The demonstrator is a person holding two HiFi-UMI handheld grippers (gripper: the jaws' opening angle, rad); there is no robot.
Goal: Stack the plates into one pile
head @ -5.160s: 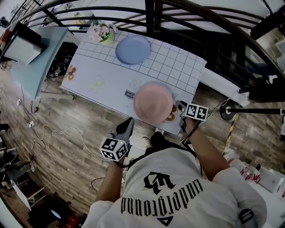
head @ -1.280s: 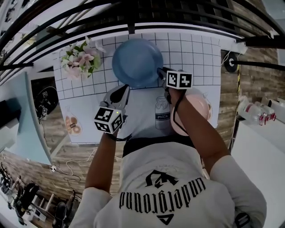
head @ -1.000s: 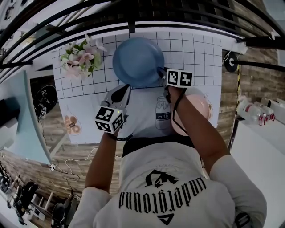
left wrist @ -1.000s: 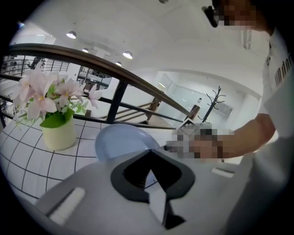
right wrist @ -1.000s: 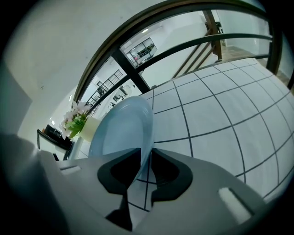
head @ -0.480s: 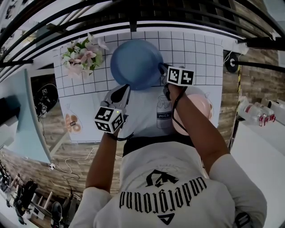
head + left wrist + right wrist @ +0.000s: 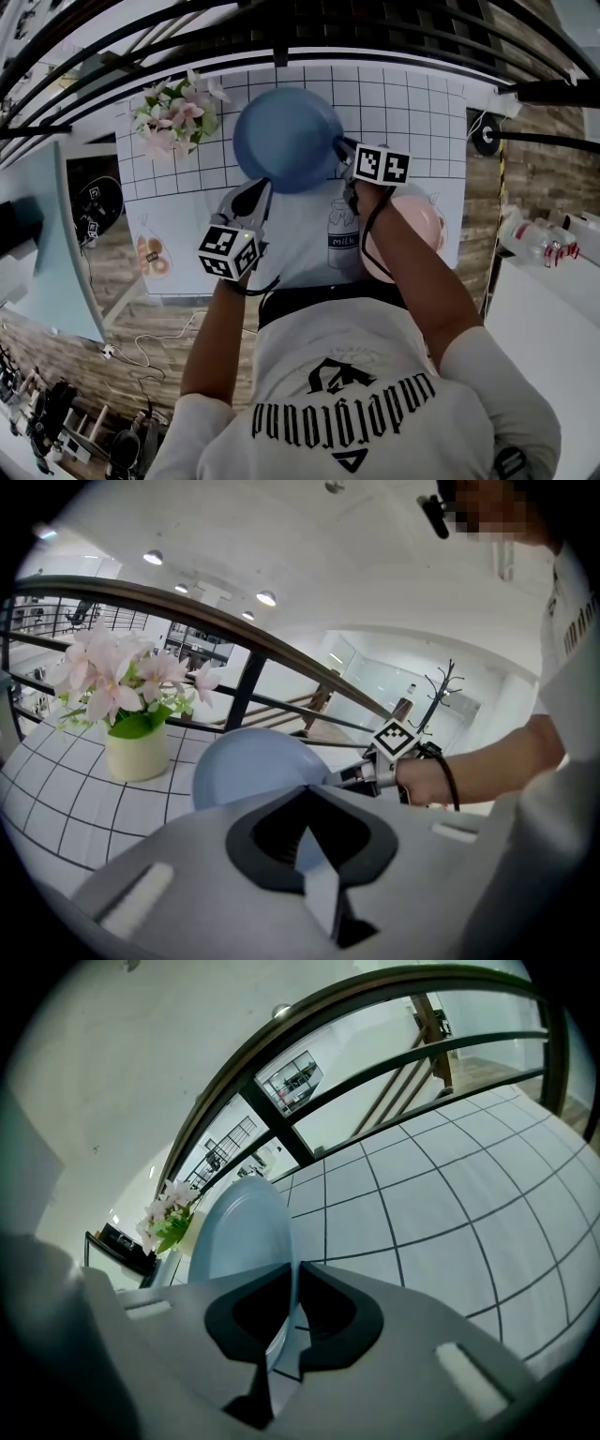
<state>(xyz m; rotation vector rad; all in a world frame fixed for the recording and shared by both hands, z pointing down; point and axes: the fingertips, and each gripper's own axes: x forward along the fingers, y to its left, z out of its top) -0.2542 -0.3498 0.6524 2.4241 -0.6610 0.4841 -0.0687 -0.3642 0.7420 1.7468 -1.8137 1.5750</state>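
Edgewise between right gripper jaws — blue plate rim, seemingly clamped.

My left gripper fills the foreground, and its jaws seem to meet with nothing between them. Beyond it the right gripper pinches the right rim of the blue plate, which tilts above the gridded table. A vase of flowers stands near the far edge, by the railing.

"milk" on the printed bottle, "underground" on the shirt.
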